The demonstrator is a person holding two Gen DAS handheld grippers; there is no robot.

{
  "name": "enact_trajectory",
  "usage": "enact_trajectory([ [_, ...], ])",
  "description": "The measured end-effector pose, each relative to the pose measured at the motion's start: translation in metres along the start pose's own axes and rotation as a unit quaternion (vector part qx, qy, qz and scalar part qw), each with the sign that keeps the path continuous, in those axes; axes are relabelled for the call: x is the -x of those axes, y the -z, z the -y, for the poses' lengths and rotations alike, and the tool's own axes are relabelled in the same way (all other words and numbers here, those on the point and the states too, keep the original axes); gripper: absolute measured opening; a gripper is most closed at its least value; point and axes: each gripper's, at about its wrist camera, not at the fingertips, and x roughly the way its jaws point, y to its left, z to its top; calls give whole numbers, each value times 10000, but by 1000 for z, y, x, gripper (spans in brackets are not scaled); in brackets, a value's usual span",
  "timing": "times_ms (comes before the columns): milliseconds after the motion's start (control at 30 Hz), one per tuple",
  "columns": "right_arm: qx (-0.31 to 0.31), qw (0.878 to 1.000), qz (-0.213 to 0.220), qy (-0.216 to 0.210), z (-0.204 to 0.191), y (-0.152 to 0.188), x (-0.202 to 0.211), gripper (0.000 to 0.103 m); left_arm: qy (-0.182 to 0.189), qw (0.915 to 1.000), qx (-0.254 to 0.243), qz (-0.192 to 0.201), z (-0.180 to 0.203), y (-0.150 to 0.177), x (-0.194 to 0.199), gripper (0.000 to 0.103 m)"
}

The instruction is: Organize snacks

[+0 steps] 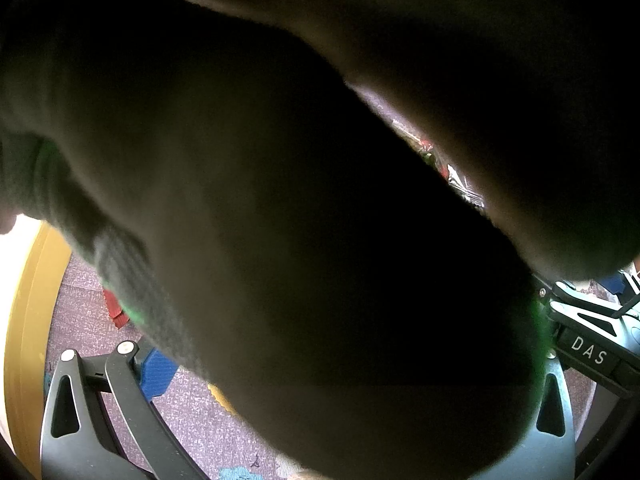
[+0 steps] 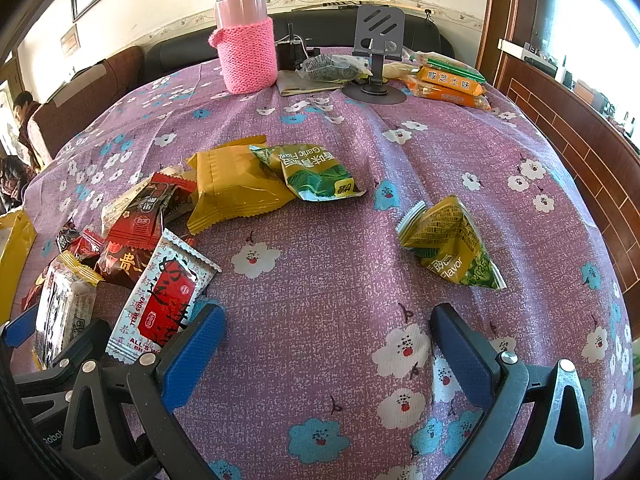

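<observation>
In the left wrist view a large dark, blurred packet with green edges fills the frame right at the lens, between the left gripper's arms; one blue fingertip pad shows, the tips are hidden. In the right wrist view my right gripper is open and empty just above the tablecloth. A green-yellow triangular snack packet lies ahead on the right. A gold packet and a green garlic-flavour packet lie in the middle. A pile of red, white and brown packets lies at the left.
A pink flask in a knitted sleeve, a grey phone stand and orange packets stand at the table's far edge. A yellow box rim shows at the left, also in the right wrist view. The purple flowered cloth covers the table.
</observation>
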Motion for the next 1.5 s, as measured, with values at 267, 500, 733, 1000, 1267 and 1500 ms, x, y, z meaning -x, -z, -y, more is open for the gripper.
enact_trajectory([
  [267,0,10000,0,-1,0,0,0,103,-3,10000,-3,3,0,0,0,103],
  [500,0,10000,0,-1,0,0,0,103,-2,10000,-3,3,0,0,0,103],
  [733,0,10000,0,0,0,0,0,103,-1,10000,-1,4,0,0,0,103],
  [1000,0,10000,1,0,0,0,0,103,0,10000,-2,4,0,0,0,103],
  [1267,0,10000,1,0,0,0,0,103,-103,9998,169,-8,2,0,0,103],
  [1500,2,10000,1,4,0,0,0,103,375,9976,-506,-296,1,23,19,103],
])
